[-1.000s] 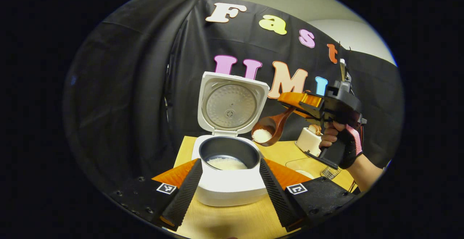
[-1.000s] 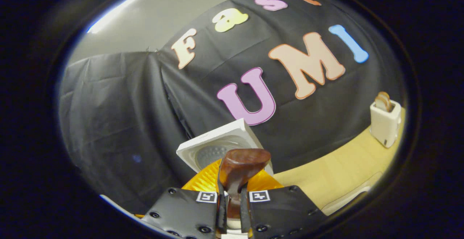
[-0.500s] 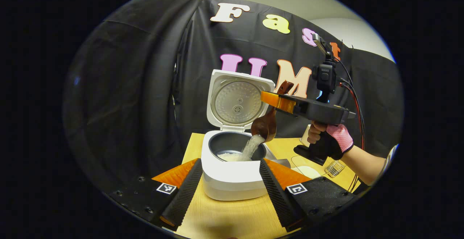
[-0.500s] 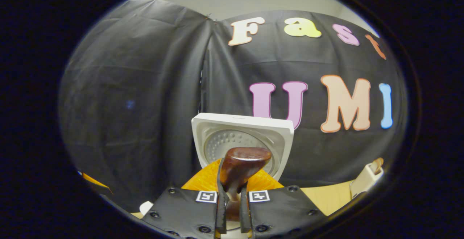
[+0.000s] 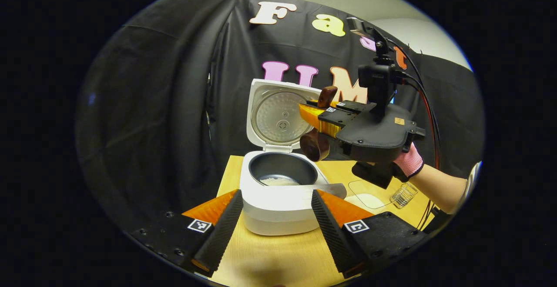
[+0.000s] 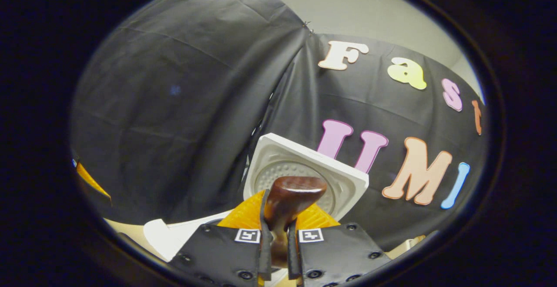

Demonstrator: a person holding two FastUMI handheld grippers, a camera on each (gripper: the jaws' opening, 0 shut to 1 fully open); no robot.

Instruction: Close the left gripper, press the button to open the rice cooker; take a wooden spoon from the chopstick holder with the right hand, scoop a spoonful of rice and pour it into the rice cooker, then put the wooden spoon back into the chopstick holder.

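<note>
A: The right gripper [image 6: 277, 252] is clamped on the wooden spoon [image 6: 287, 202]; in the right gripper view both fingers press the handle, whose rounded end sticks up between them.

B: And from the other side?

A: In the left gripper view the right gripper [image 5: 320, 119] hangs above the rice cooker [image 5: 278, 200], held by a gloved hand [image 5: 407, 163]. The wooden spoon [image 5: 315, 145] is tipped, its bowl just above the right rim of the inner pot [image 5: 283, 174], handle end poking up past the fingers.

B: The cooker itself?

A: Lid [image 5: 278, 115] standing open and upright, white rice [image 5: 278, 181] lying at the bottom of the dark pot. It sits on the wooden table [image 5: 278, 256].

B: What about the left gripper [image 5: 276, 224]?

A: Its fingers are spread wide, one on each side of the cooker's front, gripping nothing.

B: Anything else on the table?

A: To the right, a clear tray with a white patch [image 5: 367, 200] and beside it a small clear holder [image 5: 404, 195]; I can't tell what's in it.
</note>
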